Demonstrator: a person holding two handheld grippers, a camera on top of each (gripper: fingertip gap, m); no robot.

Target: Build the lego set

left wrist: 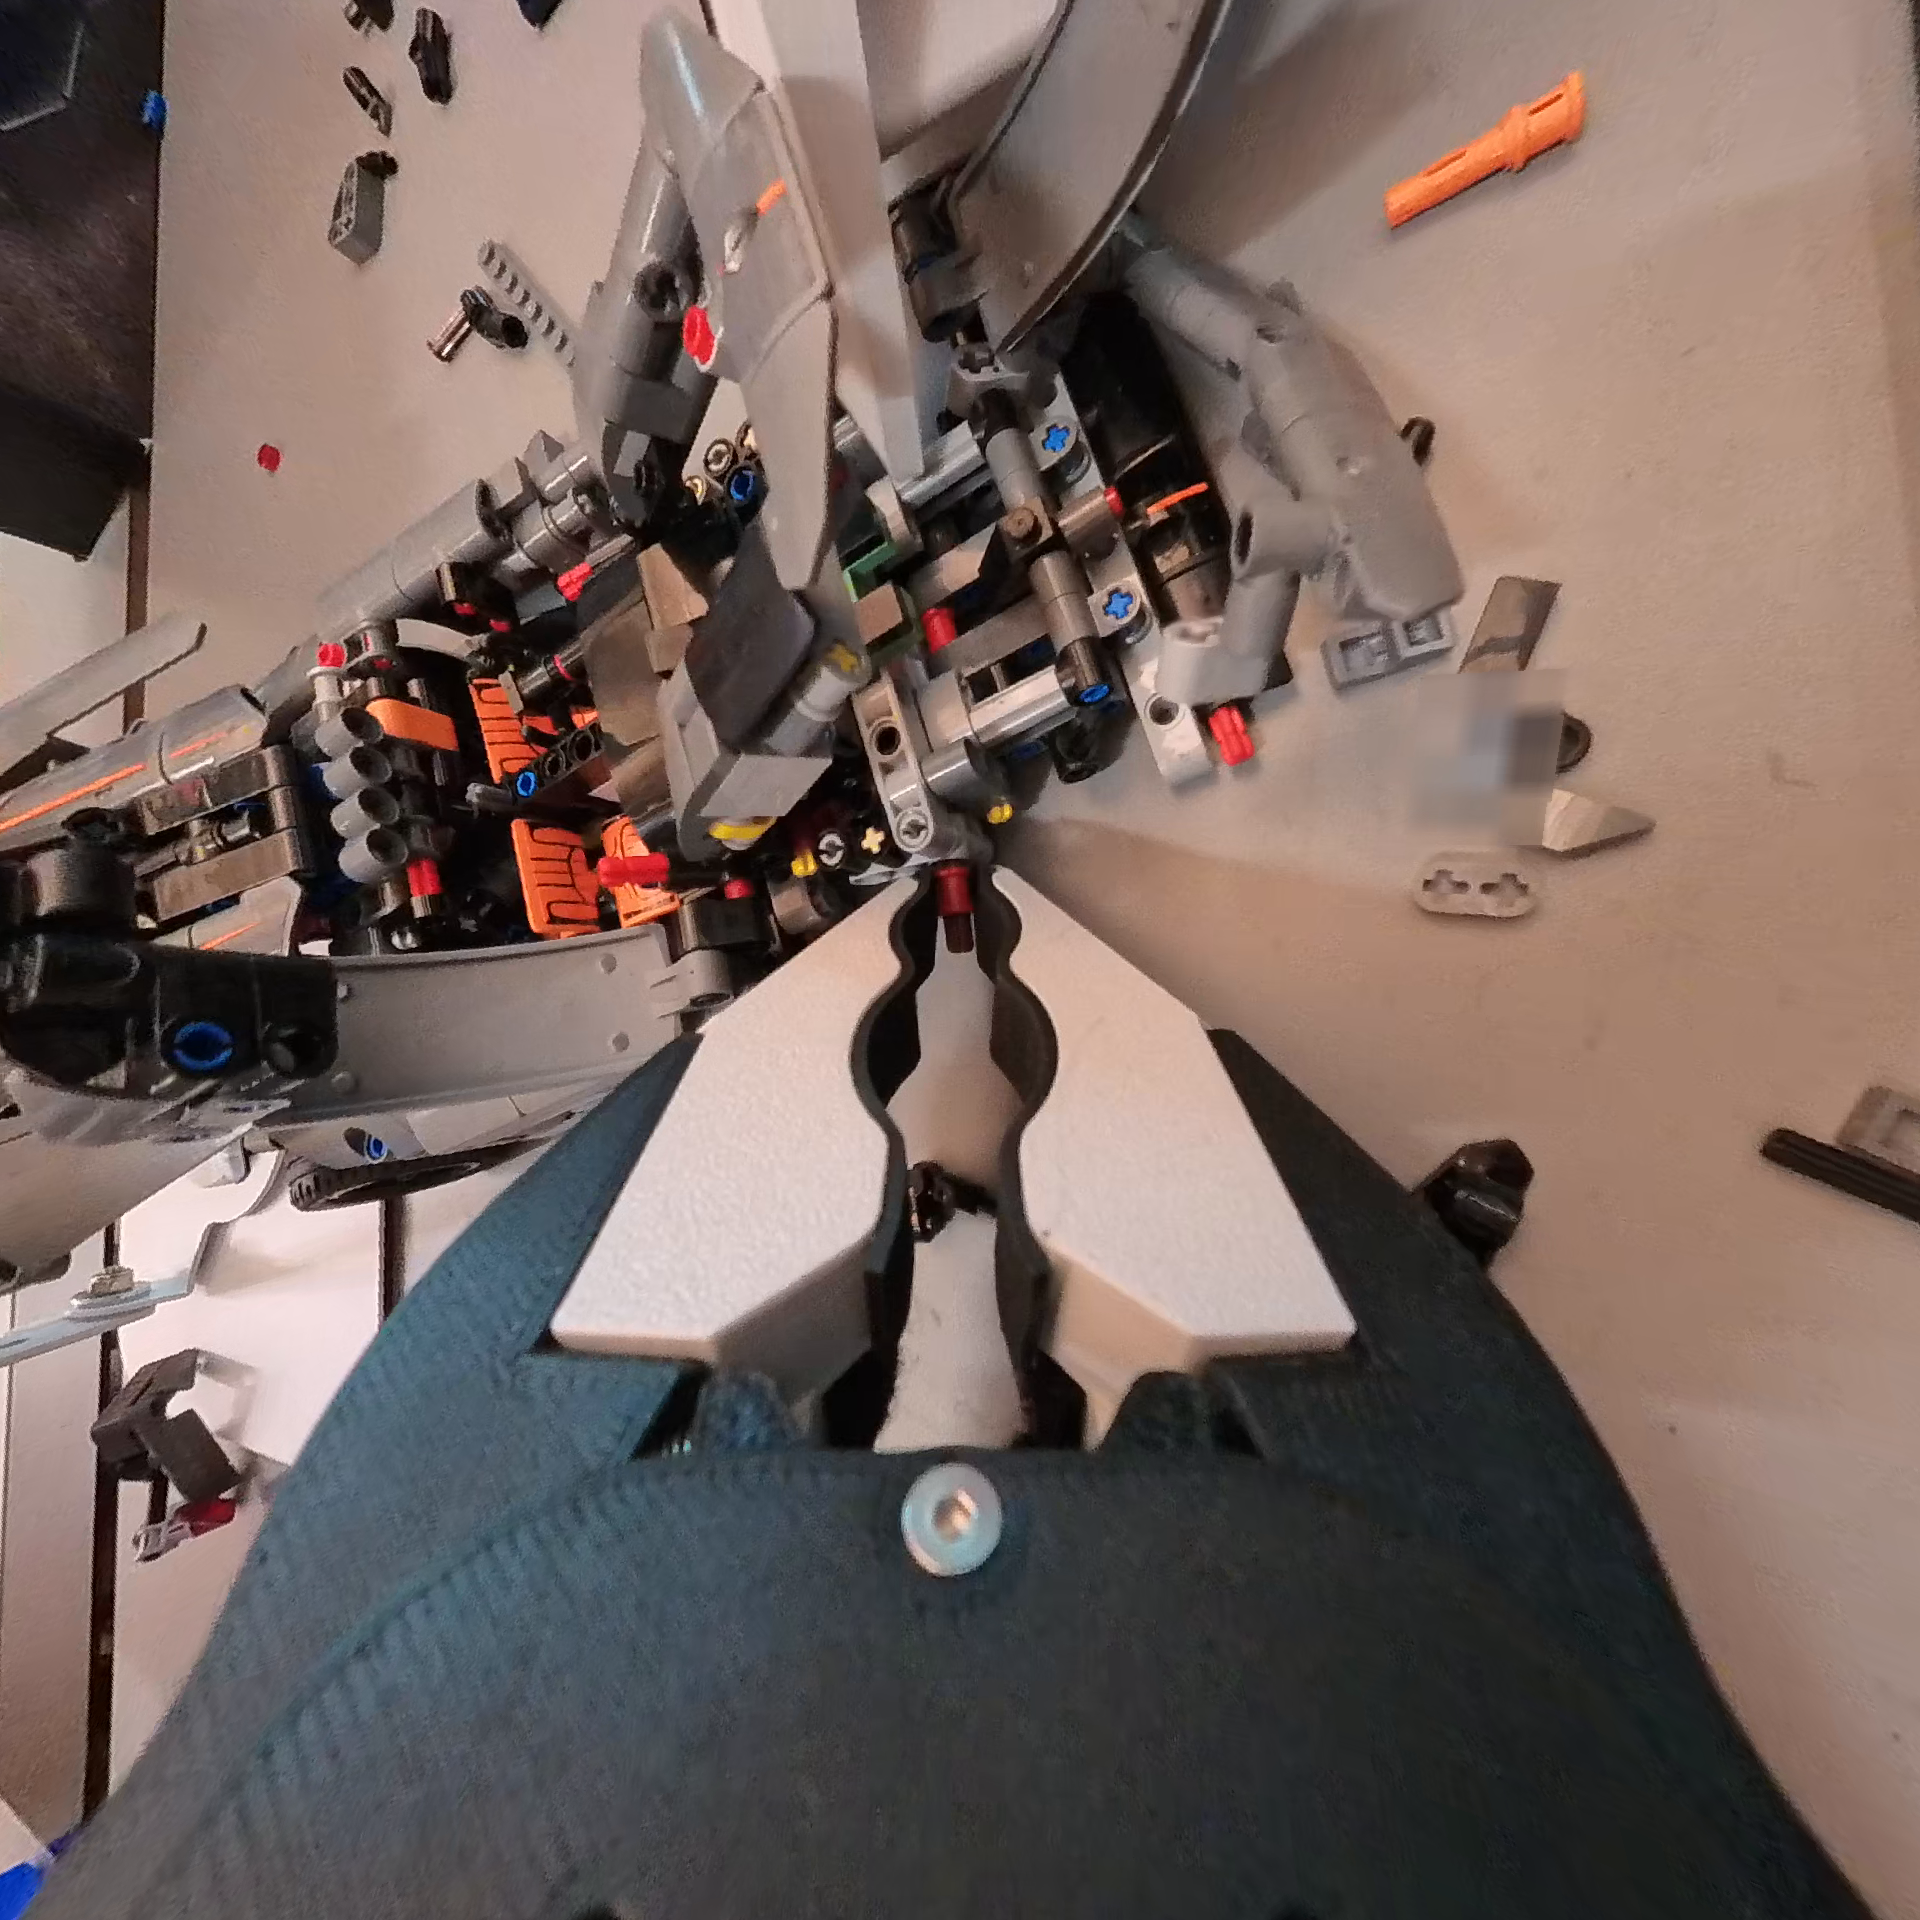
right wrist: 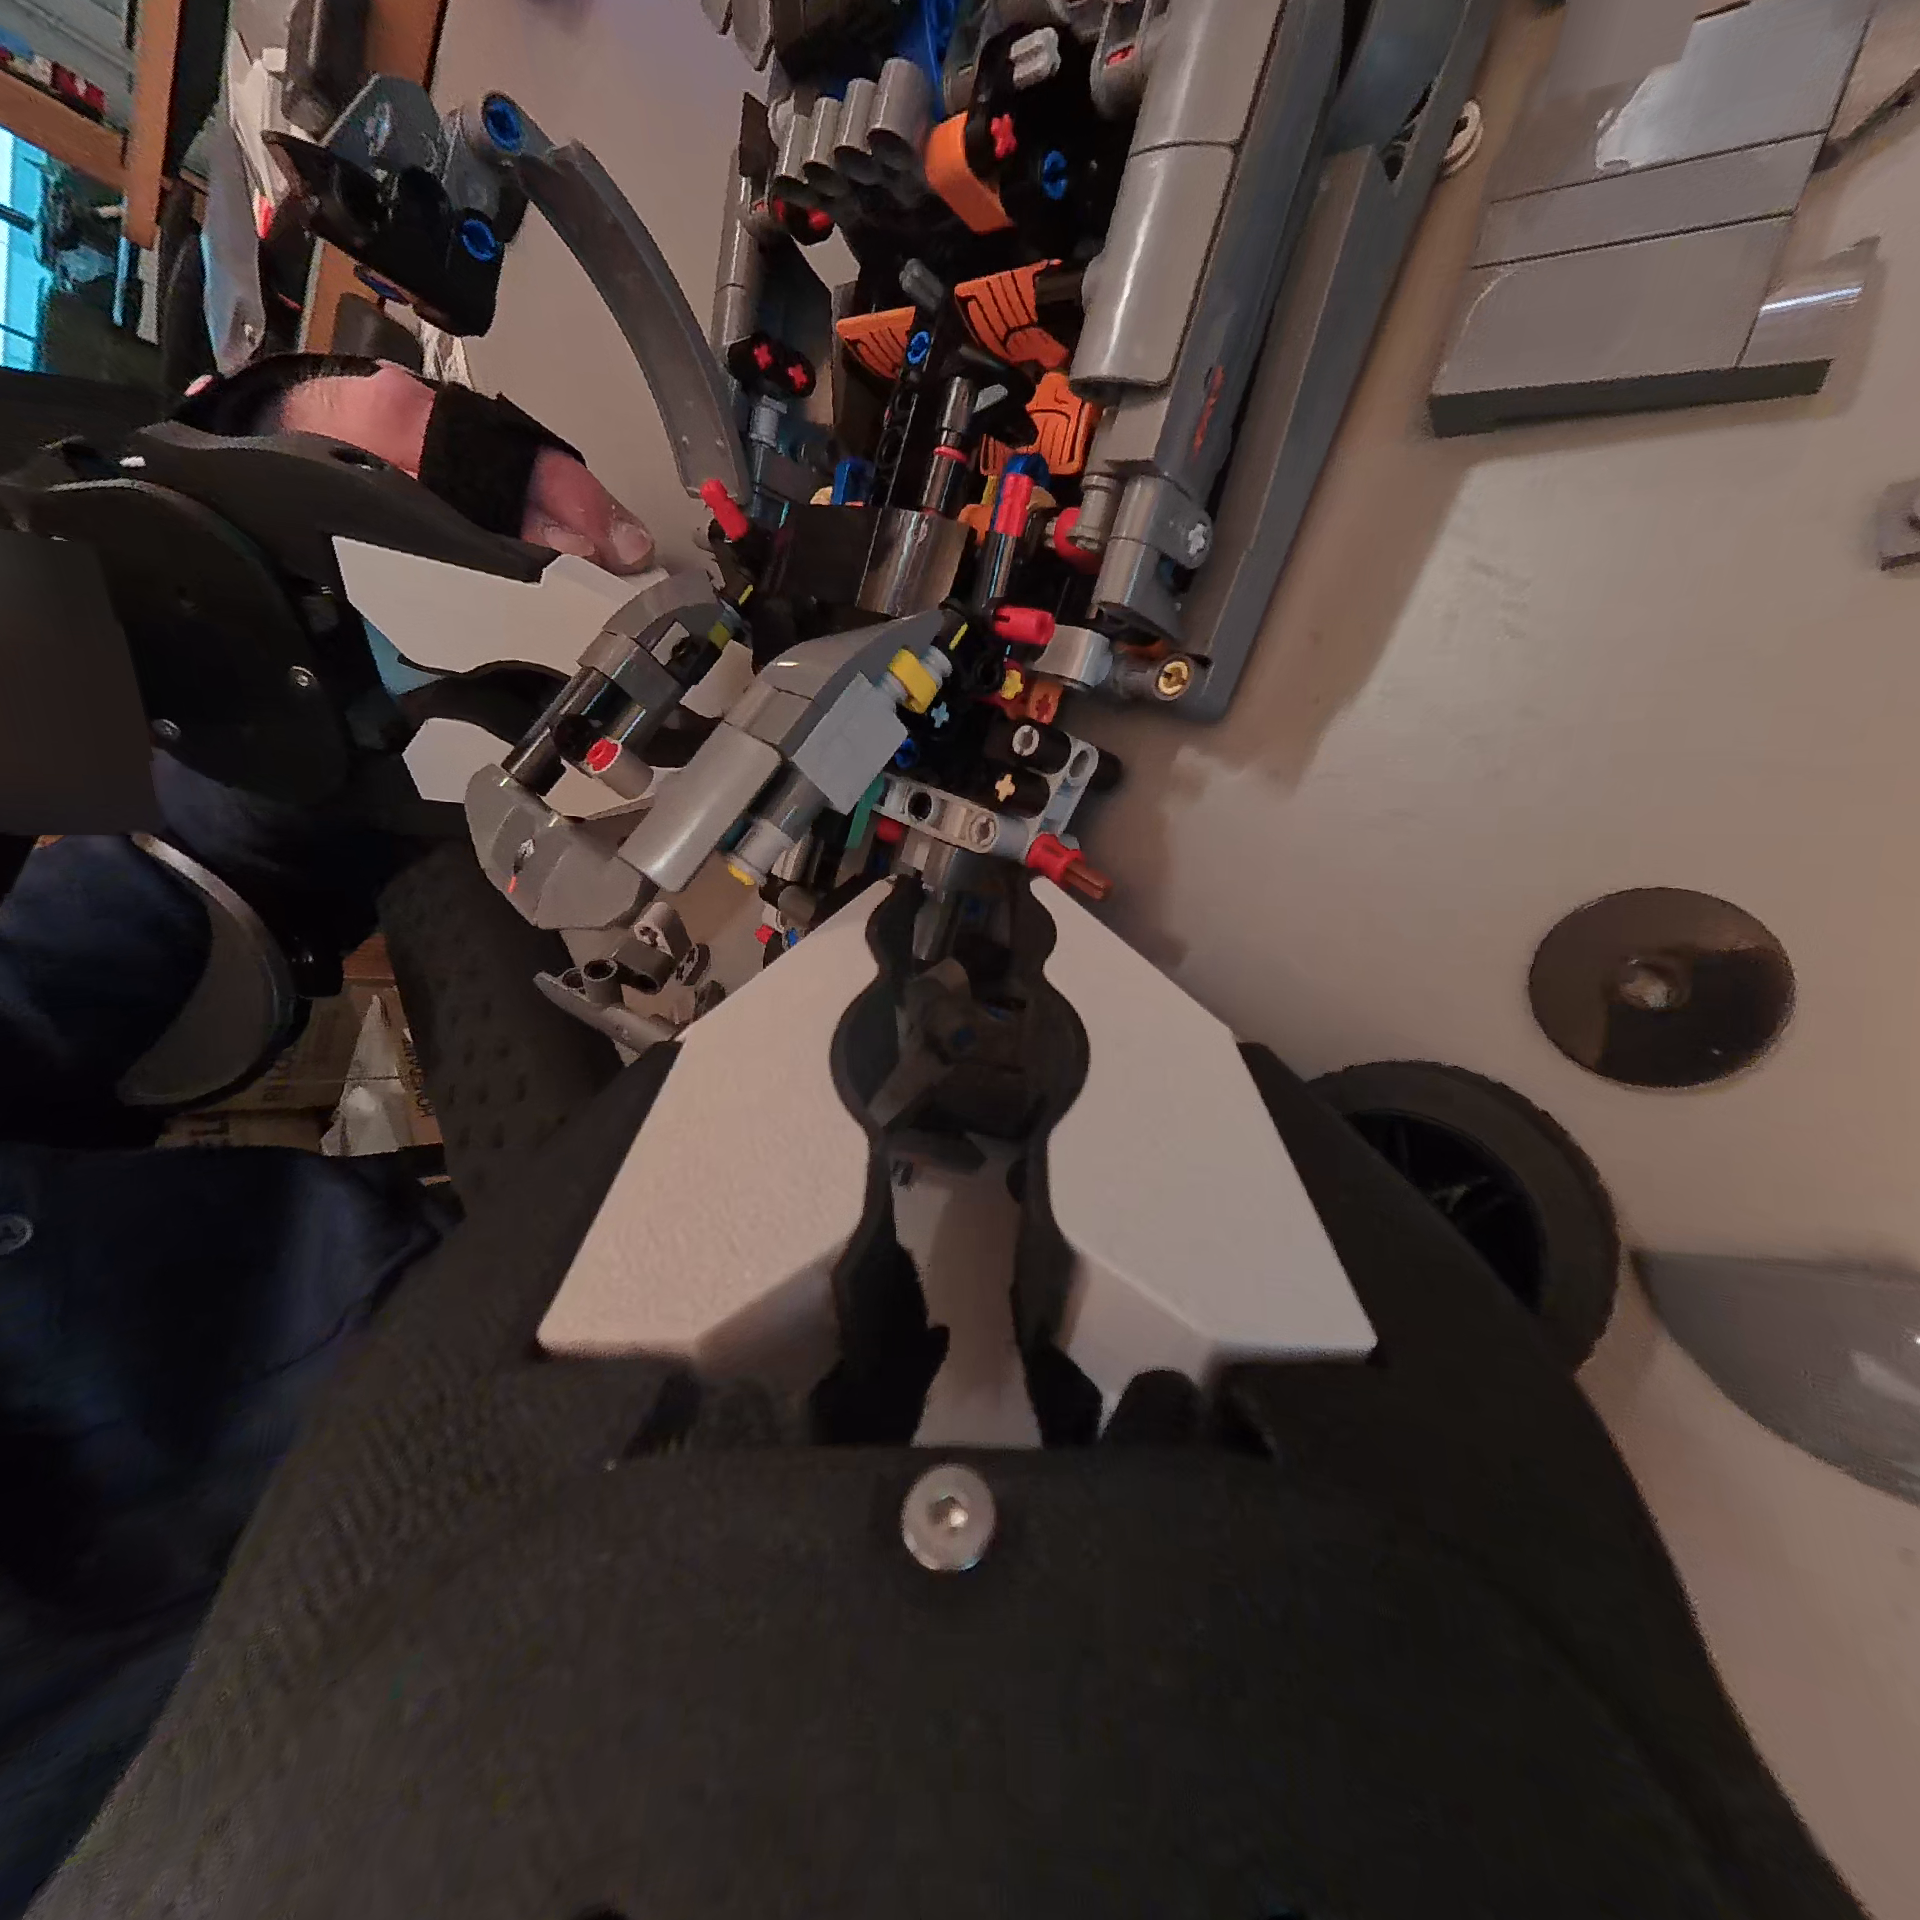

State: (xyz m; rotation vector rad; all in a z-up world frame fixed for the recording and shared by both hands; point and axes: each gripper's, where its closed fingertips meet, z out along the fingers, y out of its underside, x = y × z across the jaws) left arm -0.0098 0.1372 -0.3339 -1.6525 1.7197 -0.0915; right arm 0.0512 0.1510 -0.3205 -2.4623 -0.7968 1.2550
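Note:
The Lego model [left wrist: 727, 644] is a grey Technic car with orange seats, lying on the light table. My left gripper [left wrist: 954, 896] is shut on a short red pin [left wrist: 952, 902] that sticks out of the model's near edge. In the right wrist view the model [right wrist: 935, 582] fills the upper middle. My right gripper [right wrist: 958, 906] is closed around a dark grey part [right wrist: 940, 1023] at the model's near end. The left gripper's white fingers [right wrist: 468, 613] reach in from the left, with a hand [right wrist: 582, 509] on it; their tips are hidden behind a grey fender.
Loose parts lie around: an orange axle pin [left wrist: 1486, 151], black pins [left wrist: 431, 57], a grey connector [left wrist: 1475, 885], a small red stud [left wrist: 268, 455]. A black wheel [right wrist: 1475, 1195], a dark disc [right wrist: 1662, 987] and grey panels [right wrist: 1642, 239] lie right of the model. Tip to tip, the grippers are about 7 cm apart.

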